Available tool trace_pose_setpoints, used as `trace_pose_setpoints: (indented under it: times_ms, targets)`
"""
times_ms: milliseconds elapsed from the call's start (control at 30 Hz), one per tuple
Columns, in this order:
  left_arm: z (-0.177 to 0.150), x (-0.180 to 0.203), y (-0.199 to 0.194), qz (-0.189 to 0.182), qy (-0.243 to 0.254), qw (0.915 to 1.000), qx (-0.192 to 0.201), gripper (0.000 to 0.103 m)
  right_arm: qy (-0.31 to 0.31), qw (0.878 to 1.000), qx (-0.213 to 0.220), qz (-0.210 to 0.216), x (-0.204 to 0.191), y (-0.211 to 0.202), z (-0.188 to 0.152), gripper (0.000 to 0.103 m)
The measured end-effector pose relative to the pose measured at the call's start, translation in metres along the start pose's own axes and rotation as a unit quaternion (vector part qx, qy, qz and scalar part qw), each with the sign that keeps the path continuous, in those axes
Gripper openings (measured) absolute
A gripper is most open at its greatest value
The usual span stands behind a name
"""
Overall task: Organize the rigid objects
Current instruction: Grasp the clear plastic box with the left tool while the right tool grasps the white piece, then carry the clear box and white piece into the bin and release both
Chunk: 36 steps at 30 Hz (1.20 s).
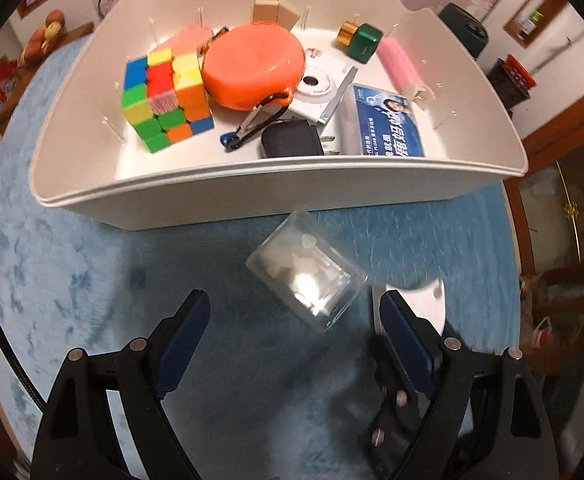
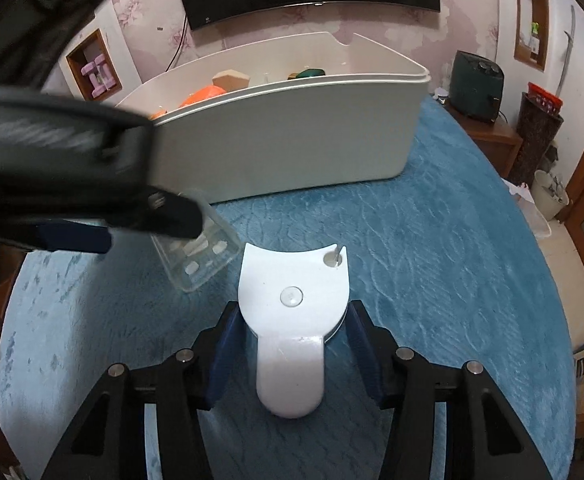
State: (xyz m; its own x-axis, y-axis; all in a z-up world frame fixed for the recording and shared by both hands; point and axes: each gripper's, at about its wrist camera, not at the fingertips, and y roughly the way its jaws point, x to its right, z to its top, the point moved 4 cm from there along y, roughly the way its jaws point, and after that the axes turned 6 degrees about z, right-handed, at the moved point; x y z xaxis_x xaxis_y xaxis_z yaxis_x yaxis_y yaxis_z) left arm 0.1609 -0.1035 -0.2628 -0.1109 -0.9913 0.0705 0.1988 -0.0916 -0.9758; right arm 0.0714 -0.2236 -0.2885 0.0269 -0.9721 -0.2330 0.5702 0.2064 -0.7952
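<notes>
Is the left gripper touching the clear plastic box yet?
Apart. The left wrist view shows the left gripper open, with blue tablecloth visible between each finger and the clear plastic box ahead of them.

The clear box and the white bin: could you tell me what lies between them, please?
Only bare blue cloth lies between the clear box and the white bin, as the left wrist view shows.

Blue tablecloth [image 2: 431, 240] under white bin [image 2: 292, 140]
</notes>
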Motion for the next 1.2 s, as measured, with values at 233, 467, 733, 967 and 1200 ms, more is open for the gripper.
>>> trace_pose_setpoints:
  times_ms: [233, 467, 733, 967, 1200]
  targets:
    - [0.011, 0.007, 0.018, 0.046, -0.042, 0.9980, -0.005, 0.089, 0.010, 1.000, -0.004, 0.008, 0.006, -0.004, -0.003, 0.053]
    - [0.012, 0.013, 0.038, 0.087, -0.061, 0.9942, -0.015, 0.089, 0.017, 1.000, -0.010, 0.012, 0.008, -0.004, 0.002, 0.053]
    - [0.010, 0.003, 0.041, 0.083, -0.074, 0.9934, -0.025, 0.076, 0.015, 1.000, -0.018, 0.008, 0.009, 0.001, 0.008, 0.053]
    - [0.002, -0.006, 0.030, 0.085, -0.019, 0.9959, -0.025, 0.065, 0.015, 1.000, -0.011, 0.008, 0.008, -0.006, 0.011, 0.053]
    - [-0.016, -0.016, -0.004, 0.087, 0.061, 0.9943, -0.005, 0.064, 0.015, 1.000, 0.009, 0.015, -0.001, -0.034, 0.011, 0.053]
